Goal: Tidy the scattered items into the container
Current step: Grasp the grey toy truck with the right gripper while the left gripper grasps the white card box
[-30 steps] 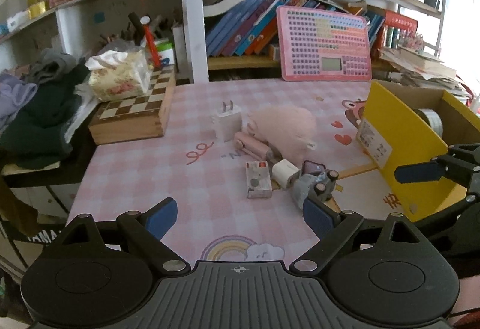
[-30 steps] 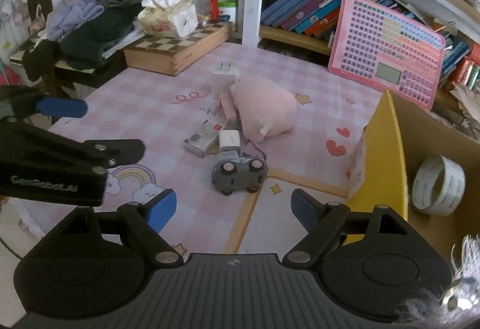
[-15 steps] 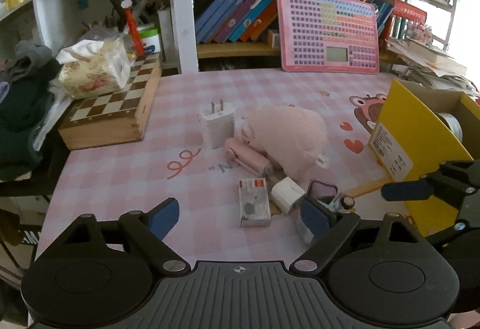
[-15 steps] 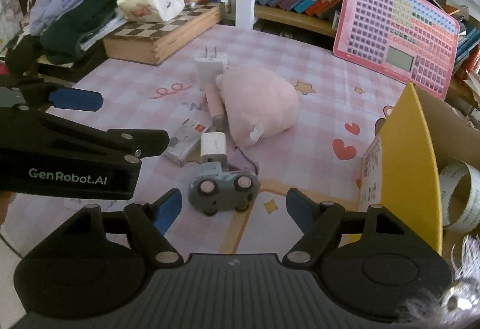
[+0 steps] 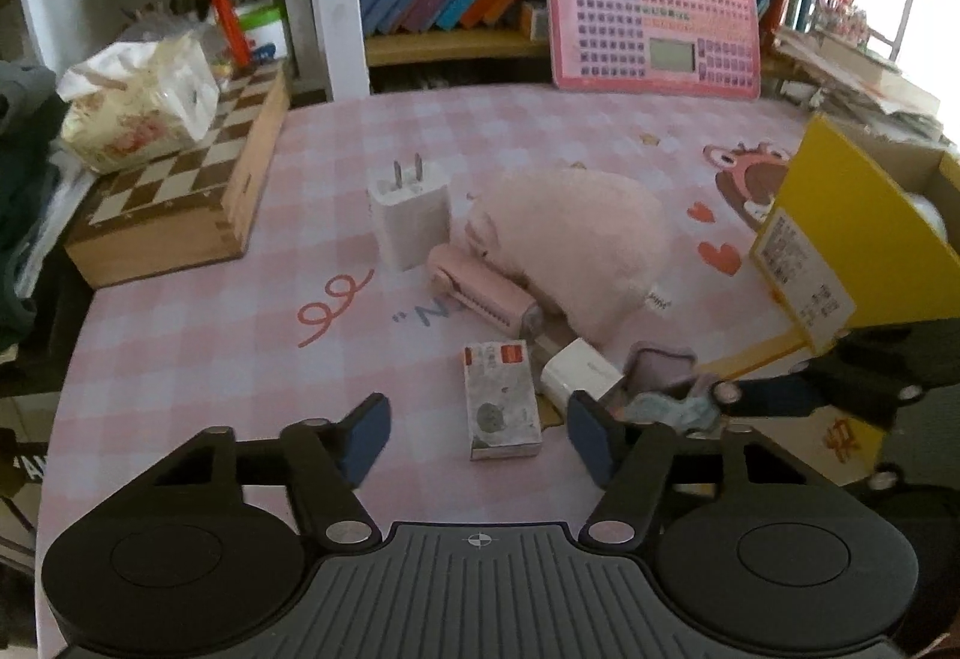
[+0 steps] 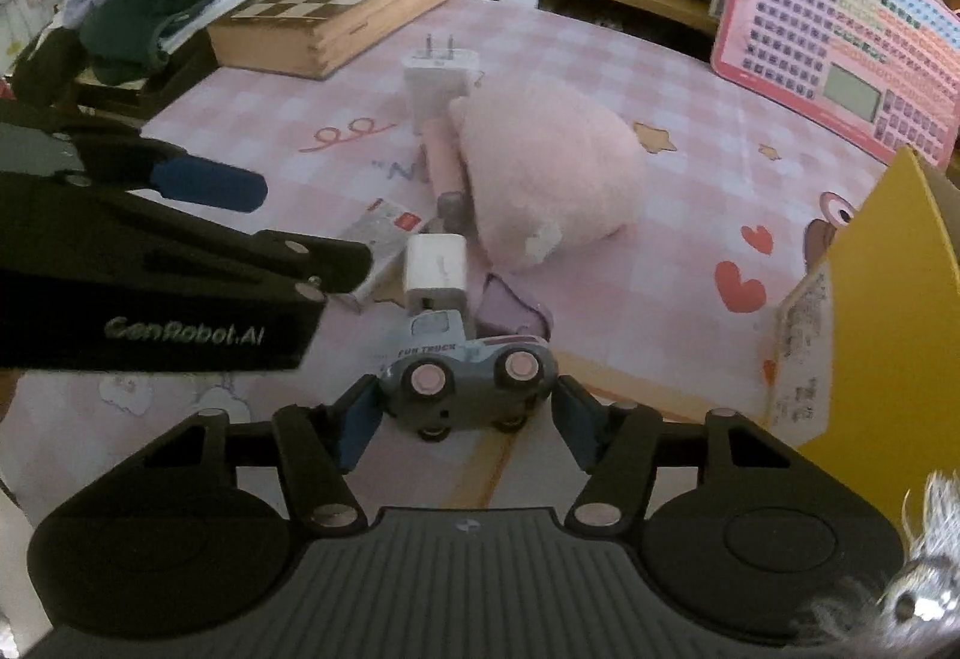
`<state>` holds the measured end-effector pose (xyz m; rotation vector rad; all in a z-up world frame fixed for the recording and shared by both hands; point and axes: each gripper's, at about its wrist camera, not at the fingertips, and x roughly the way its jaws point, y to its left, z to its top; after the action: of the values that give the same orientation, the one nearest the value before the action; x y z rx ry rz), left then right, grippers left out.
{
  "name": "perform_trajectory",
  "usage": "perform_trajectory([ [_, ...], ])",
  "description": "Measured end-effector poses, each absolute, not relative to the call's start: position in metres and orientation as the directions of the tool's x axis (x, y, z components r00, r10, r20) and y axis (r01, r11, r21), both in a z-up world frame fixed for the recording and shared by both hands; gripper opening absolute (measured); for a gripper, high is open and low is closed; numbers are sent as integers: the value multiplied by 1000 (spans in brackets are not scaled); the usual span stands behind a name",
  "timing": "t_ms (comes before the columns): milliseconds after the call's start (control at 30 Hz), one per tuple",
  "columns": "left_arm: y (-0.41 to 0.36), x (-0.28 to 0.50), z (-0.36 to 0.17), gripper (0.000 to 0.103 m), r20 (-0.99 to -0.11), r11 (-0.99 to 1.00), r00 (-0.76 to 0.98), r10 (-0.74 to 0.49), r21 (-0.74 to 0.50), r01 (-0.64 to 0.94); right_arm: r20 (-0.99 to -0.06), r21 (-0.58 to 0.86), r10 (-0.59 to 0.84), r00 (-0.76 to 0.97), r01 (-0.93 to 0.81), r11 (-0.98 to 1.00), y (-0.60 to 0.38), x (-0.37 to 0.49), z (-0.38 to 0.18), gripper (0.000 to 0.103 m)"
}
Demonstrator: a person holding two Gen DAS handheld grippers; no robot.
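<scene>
**Right gripper brought down around the toy truck; left gripper lowered over the small box**

Compared with half a second earlier, the right gripper [image 6: 465, 416] has advanced so that the grey toy truck [image 6: 465, 374], then lying clear ahead of its fingers, now sits between them, lying on its side with two pink wheels facing the camera. The fingers are spread; the blue pads [image 6: 360, 422] stand just beside the truck's two ends, and contact cannot be confirmed. The left gripper [image 5: 480, 434] has likewise moved closer to the clutter. Its fingers are spread wide and hold nothing, with the small printed box [image 5: 501, 401] lying flat on the mat between and just ahead of the pads.

The pink checked mat [image 5: 198, 347] carries the scattered items in a cluster near its centre. A large white plug adapter [image 5: 410, 215] stands upright, prongs up, at the far side of the cluster. Beside it lies a pink cylindrical device [image 5: 480, 293], touching the pink plush toy [image 5: 576, 251]. A small white charger cube [image 6: 436, 272] lies between the printed box and the truck, with a mauve pouch [image 6: 510, 311] just behind the truck.

The container, a yellow cardboard box [image 5: 864, 251], stands at the right edge of the mat, its raised flap bearing a printed label. Its interior is almost wholly hidden behind the flap in both views, so its contents cannot be told.

At the far left corner, a wooden chessboard case [image 5: 180, 203] supports a tissue pack [image 5: 138, 110]. A pink learning tablet [image 5: 654, 5] leans against the bookshelf at the far edge.
</scene>
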<state>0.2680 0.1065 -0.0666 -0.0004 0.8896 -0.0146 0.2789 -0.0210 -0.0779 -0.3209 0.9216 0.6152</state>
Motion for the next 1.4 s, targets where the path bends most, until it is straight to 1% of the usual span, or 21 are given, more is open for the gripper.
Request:
perform_trajectory([
  [67,105,273,-72,59,-788,1000,615,-15,-1,23,-820,-6,347,455,-613,790,-24,280,-78,60],
  [133,104,279,-78,52,-800,999,600,-19,0,33,-820,-11,343,458,-612,791,-25,280,-78,60],
  [300,102,290,-90,43,-819,1000,573,-6,10,25,-819,-7,354,451,-625,781,-27,282,-79,60],
  [500,103,291,-90,41,-817,999,576,-5,15,29,-823,-2,349,447,-618,786,-27,285,-81,61],
  [567,102,290,-90,37,-816,999,578,-12,13,40,-828,8,350,439,-614,789,-27,288,-82,61],
  [600,102,290,-90,28,-815,999,580,-14,14,44,-830,11,350,435,-614,789,-26,289,-83,61],
  [733,107,288,-89,28,-811,1000,586,-12,-11,6,-829,14,353,435,-613,790,-25,289,-83,60],
  [867,117,279,-82,28,-804,996,594,-39,-77,-38,-812,16,371,451,-618,786,-27,287,-77,60],
  [1033,127,261,-69,28,-782,990,621,-51,-123,-74,-792,27,402,458,-633,774,-35,278,-66,60],
  [1400,131,211,-35,28,-717,977,692,-85,-196,-83,-754,69,461,468,-641,765,-51,250,-31,60],
])
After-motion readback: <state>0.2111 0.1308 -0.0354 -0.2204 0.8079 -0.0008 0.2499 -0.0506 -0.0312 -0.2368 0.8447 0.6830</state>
